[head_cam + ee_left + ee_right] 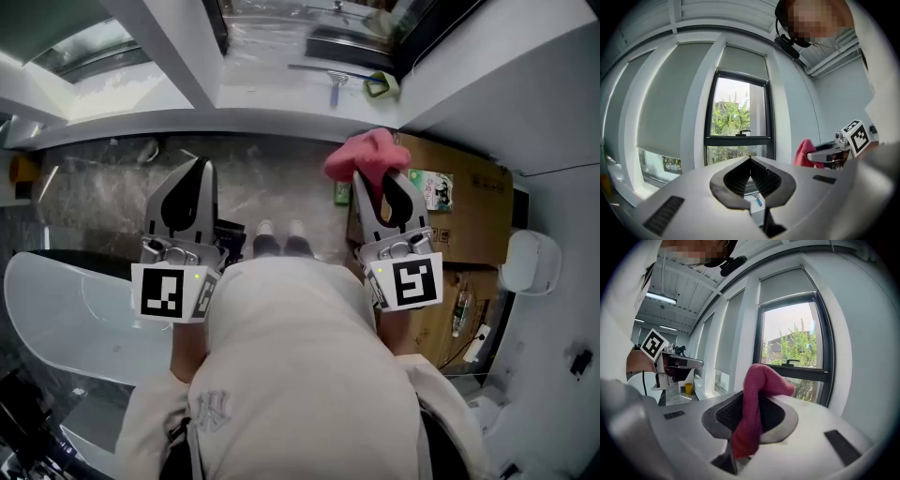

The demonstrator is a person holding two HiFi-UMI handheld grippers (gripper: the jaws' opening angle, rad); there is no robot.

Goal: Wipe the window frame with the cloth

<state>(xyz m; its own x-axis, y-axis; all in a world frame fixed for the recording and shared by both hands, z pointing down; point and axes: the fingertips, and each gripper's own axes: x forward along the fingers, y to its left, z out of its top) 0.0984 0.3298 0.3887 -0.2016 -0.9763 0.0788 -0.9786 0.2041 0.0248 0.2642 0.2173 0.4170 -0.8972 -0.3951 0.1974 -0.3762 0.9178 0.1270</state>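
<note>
Holding a crumpled pink-red cloth [364, 155] up, short of the dark metal window frame [806, 374].
The right hand-held gripper [382, 187] is clenched on the cloth, which bunches above its jaws and hangs down between them, not touching the frame. The left hand-held gripper [197, 171] has its jaws closed together, with nothing in them.

Cardboard box [469, 202] at right — blue-handled tool [334, 89] on ledge [262, 94] (green item [379, 86] beside).
</note>
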